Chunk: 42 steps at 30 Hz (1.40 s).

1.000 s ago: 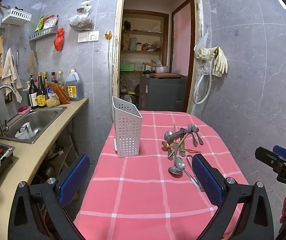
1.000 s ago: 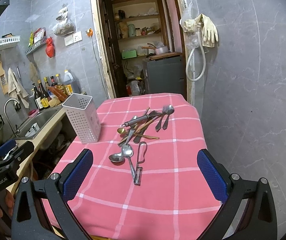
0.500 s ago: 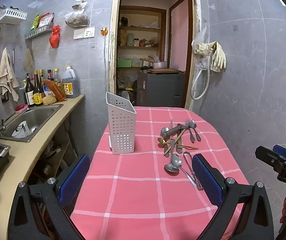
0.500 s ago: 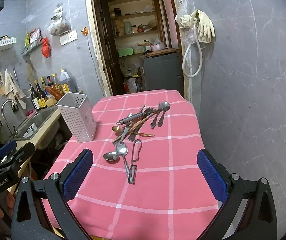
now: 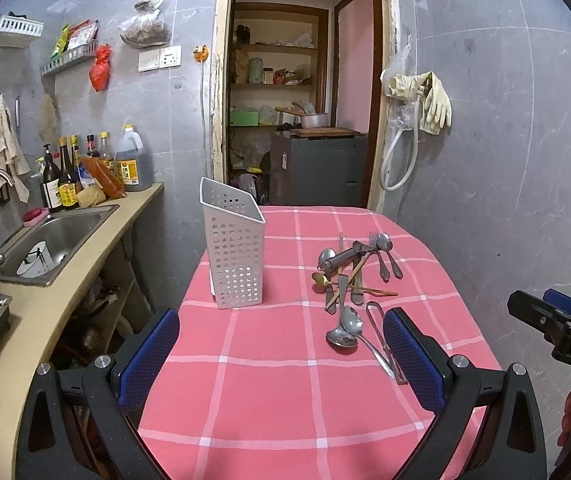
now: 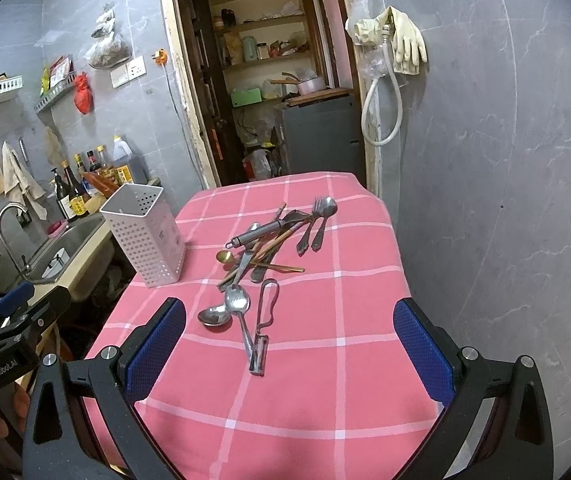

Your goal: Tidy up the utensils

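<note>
Right wrist: holder [image 6: 145,234] beside utensils [image 6: 261,252].

holder: white perforated plastic caddy [image 6: 143,234] is standing upright and empty-looking on the pink checked cloth, lying ahead and to the left of the right tool, well apart from its fingers
utensil pile: metal and wooden pieces [image 6: 269,236] are lying crossed over one another, ahead of the right tool and just right of the holder
fork and spoon: a pair [image 6: 317,222] is lying side by side at the pile's far right edge
gold spoon: it [image 6: 225,256] is lying across the pile's near side
near spoons: two steel spoons [image 6: 225,310] are lying bowls up, nearest the left finger
peeler: it [image 6: 263,330] is lying just beside the spoons, handle pointing toward the tool
</note>
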Each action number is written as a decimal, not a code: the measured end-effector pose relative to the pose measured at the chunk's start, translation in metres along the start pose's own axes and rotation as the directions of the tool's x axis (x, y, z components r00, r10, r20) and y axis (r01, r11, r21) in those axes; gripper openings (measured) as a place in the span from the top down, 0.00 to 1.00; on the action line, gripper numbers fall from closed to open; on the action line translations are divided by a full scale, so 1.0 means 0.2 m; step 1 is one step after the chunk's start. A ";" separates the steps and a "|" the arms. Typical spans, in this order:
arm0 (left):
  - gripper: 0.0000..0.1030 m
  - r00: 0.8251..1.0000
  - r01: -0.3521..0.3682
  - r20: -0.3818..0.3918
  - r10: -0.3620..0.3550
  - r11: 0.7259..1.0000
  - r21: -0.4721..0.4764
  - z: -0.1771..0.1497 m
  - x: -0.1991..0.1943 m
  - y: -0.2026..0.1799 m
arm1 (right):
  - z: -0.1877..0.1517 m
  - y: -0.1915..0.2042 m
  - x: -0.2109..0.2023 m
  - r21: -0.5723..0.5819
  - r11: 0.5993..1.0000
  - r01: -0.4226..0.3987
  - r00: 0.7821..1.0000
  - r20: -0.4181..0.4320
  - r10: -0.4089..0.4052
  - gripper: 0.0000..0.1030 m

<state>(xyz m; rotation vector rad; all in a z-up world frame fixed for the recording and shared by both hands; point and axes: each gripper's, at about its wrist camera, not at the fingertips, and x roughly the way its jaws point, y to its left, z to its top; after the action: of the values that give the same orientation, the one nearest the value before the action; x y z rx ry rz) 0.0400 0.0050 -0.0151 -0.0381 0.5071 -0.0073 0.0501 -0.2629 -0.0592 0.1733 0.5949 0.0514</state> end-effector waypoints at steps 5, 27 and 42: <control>0.00 1.000 0.028 -0.004 -0.028 1.000 0.009 0.05 0.07 0.01 | 0.05 -0.01 0.05 0.015 1.000 0.019 1.000 0.020 -0.019 0.01; 0.00 0.962 0.243 0.099 -0.253 0.965 0.100 0.48 0.65 -0.10 | 0.52 -0.10 0.42 0.058 0.992 0.111 0.986 0.116 -0.117 0.01; 0.01 0.941 0.336 -0.052 -0.333 0.941 0.051 0.61 1.23 -0.31 | 0.70 -0.40 1.06 0.059 0.997 -0.051 0.999 0.008 0.050 0.03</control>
<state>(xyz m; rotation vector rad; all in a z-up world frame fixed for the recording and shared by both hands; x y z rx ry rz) 0.3133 -0.0558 -0.0258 -0.0656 0.5378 -0.3576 0.3042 -0.3413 -0.0758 0.2461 0.5858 0.0820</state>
